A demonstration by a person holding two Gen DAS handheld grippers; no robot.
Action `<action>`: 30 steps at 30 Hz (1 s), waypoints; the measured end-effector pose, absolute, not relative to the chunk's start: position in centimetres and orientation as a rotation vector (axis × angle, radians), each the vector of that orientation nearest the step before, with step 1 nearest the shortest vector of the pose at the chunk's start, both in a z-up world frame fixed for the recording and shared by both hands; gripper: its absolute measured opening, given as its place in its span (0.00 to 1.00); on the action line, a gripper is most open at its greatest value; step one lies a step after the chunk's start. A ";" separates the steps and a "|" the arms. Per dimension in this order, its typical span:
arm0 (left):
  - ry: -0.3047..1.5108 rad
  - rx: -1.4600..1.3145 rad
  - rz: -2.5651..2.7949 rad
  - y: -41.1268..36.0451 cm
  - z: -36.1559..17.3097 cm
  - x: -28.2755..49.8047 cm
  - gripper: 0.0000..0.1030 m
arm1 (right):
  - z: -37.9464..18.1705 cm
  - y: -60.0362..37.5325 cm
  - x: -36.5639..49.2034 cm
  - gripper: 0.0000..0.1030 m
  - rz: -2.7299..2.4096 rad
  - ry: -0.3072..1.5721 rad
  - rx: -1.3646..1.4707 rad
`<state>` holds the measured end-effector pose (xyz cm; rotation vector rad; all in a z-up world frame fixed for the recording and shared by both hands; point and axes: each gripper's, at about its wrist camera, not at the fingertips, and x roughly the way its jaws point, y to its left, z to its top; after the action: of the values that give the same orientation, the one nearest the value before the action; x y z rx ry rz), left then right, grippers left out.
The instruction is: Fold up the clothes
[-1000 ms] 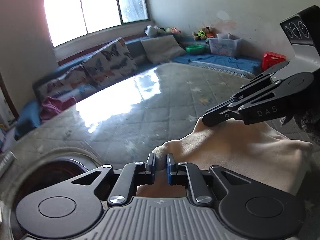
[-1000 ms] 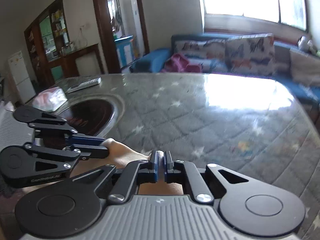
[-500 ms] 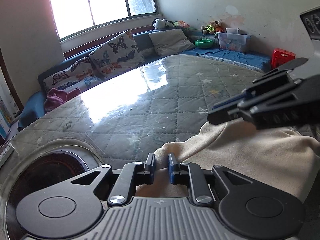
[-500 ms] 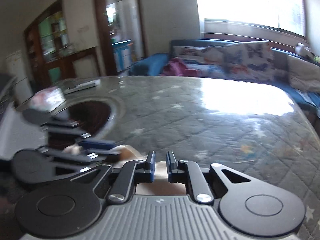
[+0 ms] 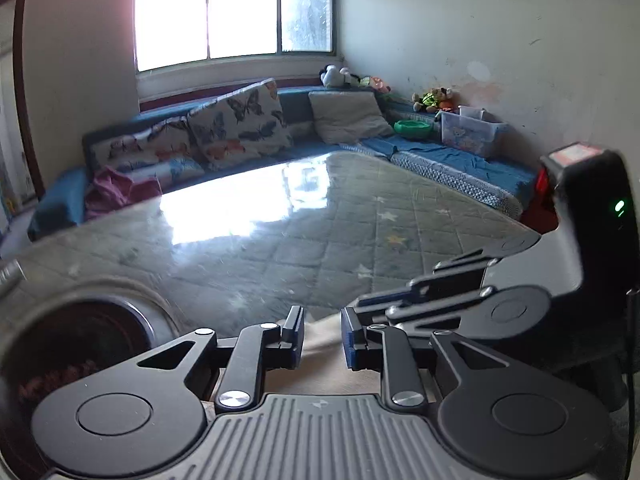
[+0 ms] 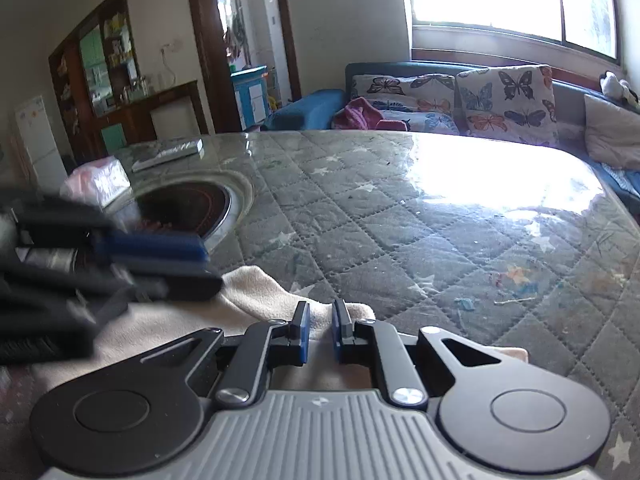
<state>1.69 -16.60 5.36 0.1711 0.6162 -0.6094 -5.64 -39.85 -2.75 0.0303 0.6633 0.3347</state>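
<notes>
A cream garment (image 6: 256, 296) lies on the quilted, glass-topped table at the near edge. In the left wrist view only a strip of the garment (image 5: 320, 344) shows between and under the fingers. My left gripper (image 5: 322, 336) is open above the cloth and grips nothing. My right gripper (image 6: 320, 330) is open a little, with the cloth's far edge behind its pads and nothing clamped. The right gripper (image 5: 400, 304) shows close on the right of the left wrist view. The left gripper (image 6: 168, 264) shows blurred at the left of the right wrist view, over the garment.
A round dark inset burner (image 6: 188, 204) sits in the table (image 6: 440, 208) at the left. A remote (image 6: 168, 154) and a pink packet (image 6: 100, 180) lie beyond it. A blue sofa with butterfly cushions (image 5: 240, 128) and a pink cloth (image 5: 120, 192) stands behind the table.
Both grippers have opened and let go of the cream garment, which now lies on the table. Both have drawn back and sit closer together.
</notes>
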 end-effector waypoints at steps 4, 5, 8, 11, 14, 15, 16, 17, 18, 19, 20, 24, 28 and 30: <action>0.692 0.124 -0.586 -16.5 3.3 3.1 0.20 | -1.5 -40.7 -7.4 0.10 0.310 0.633 0.017; 0.691 0.130 -0.581 -16.5 3.1 3.2 0.20 | -1.2 -40.9 -7.9 0.10 0.308 0.629 0.012; 0.689 0.130 -0.572 -16.6 2.9 3.3 0.20 | -1.2 -41.5 -9.0 0.10 0.290 0.636 0.003; 0.689 0.124 -0.567 -16.6 2.8 3.2 0.20 | -2.5 -42.3 -9.2 0.10 0.242 0.661 0.008; 0.682 0.135 -0.565 -16.7 2.7 2.9 0.20 | -3.7 -43.8 -9.2 0.08 0.221 0.661 0.077; 0.680 0.140 -0.564 -16.8 2.7 2.8 0.20 | -3.6 -44.1 -9.2 0.07 0.216 0.654 0.087; 0.678 0.144 -0.563 -16.9 2.6 2.7 0.21 | -3.5 -44.2 -9.3 0.07 0.208 0.644 0.084; 0.677 0.145 -0.562 -17.0 2.6 2.6 0.21 | -3.3 -44.4 -9.5 0.07 0.200 0.635 0.081; 0.676 0.144 -0.561 -17.0 2.6 2.6 0.21 | -3.1 -44.5 -9.6 0.07 0.192 0.628 0.079; 0.676 0.144 -0.560 -17.0 2.5 2.6 0.21 | -2.9 -44.8 -9.7 0.08 0.181 0.624 0.077; 0.675 0.145 -0.559 -17.0 2.5 2.6 0.21 | -2.7 -45.2 -9.9 0.09 0.167 0.620 0.071; 0.669 0.152 -0.557 -17.1 2.5 2.5 0.21 | -1.8 -45.7 -11.6 0.09 0.160 0.603 0.040; 0.663 0.156 -0.552 -17.3 2.5 2.3 0.23 | -1.5 -45.2 -13.6 0.10 0.193 0.601 0.020; 0.658 0.162 -0.551 -17.4 2.5 2.2 0.23 | -2.0 -44.3 -14.7 0.11 0.212 0.599 -0.010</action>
<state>2.18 -17.41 2.47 0.1624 0.6585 -0.5508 -14.70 -44.33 -1.95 -0.0101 0.5994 0.2119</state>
